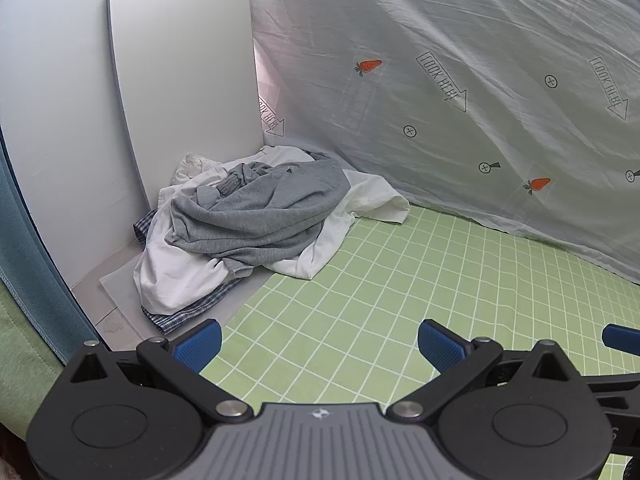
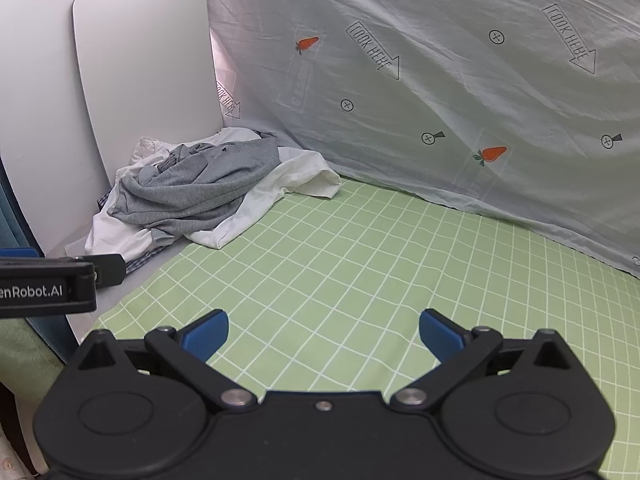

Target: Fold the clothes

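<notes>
Loosely heaped clothes (image 1: 256, 216) — no clear axis — both grippers empty.

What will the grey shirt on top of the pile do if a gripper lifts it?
The grey shirt will probably flop and dangle, since it lies in soft, crumpled folds. It looks fairly light. It might drag the white garment along, because it rests right on it.

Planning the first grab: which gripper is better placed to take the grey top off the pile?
Left, probably. The grey top tops the pile at far left; the left gripper is on that side, open and empty. The right gripper, also open, sits farther right.
</notes>
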Tool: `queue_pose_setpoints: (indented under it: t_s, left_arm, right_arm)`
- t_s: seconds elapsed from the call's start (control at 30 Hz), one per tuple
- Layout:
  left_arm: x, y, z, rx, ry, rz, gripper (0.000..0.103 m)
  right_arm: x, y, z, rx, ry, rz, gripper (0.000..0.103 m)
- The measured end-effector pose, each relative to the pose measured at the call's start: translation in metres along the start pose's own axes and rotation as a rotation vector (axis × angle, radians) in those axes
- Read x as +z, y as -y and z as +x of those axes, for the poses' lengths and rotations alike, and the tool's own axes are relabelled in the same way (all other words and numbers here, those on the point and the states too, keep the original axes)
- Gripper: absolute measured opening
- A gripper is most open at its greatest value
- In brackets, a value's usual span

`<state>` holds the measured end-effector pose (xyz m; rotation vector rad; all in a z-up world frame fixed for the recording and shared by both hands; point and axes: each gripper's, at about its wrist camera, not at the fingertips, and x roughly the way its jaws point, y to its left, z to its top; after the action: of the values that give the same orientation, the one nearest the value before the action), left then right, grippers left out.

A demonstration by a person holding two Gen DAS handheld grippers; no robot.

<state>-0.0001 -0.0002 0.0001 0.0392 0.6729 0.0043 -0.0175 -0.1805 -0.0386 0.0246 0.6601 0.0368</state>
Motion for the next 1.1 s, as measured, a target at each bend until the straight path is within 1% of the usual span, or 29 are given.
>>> queue_pose_setpoints:
  t_s: [0.33,1.1]
  left_arm:
    - [0.0039,0.0041,0.0002,-0.005,0.000,0.000,0.103]
    - [0.0043,0.0048,0.0012,-0.006,-0.002,0.006,0.103]
  right_arm:
    - [0.0042,0.0019,-0.0008,0.001,0.000,0.004,0.103]
    - [-0.0023,0.0037,-0.0009,0.000,0.010,0.003,0.103]
